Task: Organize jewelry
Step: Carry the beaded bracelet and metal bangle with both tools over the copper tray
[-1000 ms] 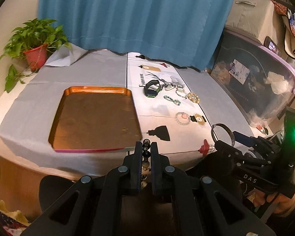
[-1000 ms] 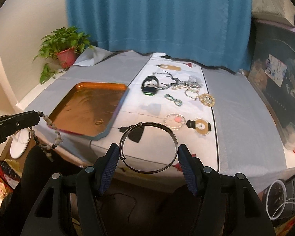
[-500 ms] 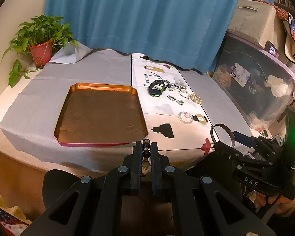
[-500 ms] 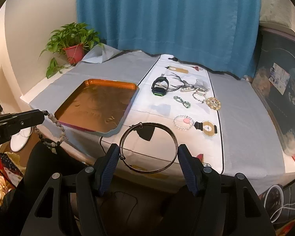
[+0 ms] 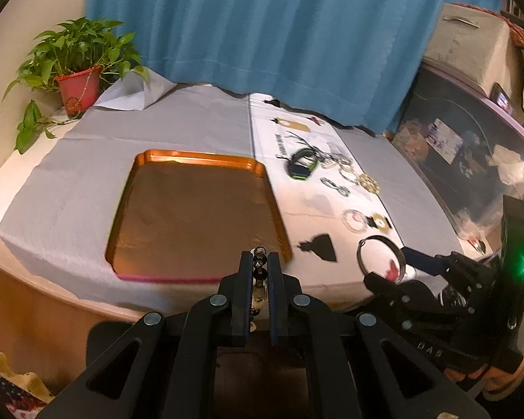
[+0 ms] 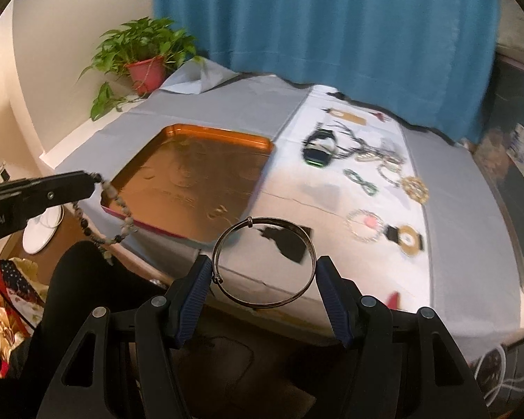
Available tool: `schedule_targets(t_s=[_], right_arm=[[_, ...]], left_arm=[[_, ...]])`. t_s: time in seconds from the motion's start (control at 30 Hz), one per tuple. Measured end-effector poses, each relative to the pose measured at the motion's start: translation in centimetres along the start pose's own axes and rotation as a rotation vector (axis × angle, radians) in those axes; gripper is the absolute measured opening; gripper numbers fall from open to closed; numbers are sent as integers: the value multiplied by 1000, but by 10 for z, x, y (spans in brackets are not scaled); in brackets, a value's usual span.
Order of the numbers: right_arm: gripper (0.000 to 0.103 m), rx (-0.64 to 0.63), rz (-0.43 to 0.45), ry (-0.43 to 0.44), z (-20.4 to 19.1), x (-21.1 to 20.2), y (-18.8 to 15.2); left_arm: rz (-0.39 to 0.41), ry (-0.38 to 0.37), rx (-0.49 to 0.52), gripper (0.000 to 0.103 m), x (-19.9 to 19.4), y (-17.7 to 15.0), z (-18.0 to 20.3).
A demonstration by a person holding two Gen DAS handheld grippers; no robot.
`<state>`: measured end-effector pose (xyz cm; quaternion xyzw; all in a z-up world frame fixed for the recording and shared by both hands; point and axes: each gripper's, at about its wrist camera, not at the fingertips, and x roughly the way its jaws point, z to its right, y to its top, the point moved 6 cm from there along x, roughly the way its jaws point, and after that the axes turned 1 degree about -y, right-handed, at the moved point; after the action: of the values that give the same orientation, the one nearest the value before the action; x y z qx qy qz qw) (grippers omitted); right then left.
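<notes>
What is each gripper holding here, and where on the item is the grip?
Left gripper: beaded bracelet, pinched at one end, the rest dangling. Right gripper: silver bangle, clamped across its width by the jaws on opposite outer edges.

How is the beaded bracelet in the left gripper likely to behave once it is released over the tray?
The beaded bracelet hangs limp from the left gripper, so it is probably floppy and will likely collapse into a loose heap. Its small beads suggest it is light. On the smooth orange tray it may slide slightly.
</notes>
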<state>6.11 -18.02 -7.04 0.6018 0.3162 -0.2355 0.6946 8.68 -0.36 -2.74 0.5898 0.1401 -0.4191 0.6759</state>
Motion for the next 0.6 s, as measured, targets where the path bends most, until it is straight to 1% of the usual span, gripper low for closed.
schedule_targets(t_s=[0.1, 0.23, 0.47, 0.6], right_arm=[[62, -5, -10, 31, -14, 21, 14], [62, -27, -8, 39, -31, 49, 35], [62, -51, -15, 53, -52, 110, 72], [62, -58, -38, 62, -62, 145, 83]], left_arm=[[-2, 11, -29, 5, 15, 12, -20], [-12, 33, -51, 5, 39, 26, -45], [-28, 84, -46, 5, 78, 50, -82], [-39, 100, -34, 5, 100, 63, -95]])
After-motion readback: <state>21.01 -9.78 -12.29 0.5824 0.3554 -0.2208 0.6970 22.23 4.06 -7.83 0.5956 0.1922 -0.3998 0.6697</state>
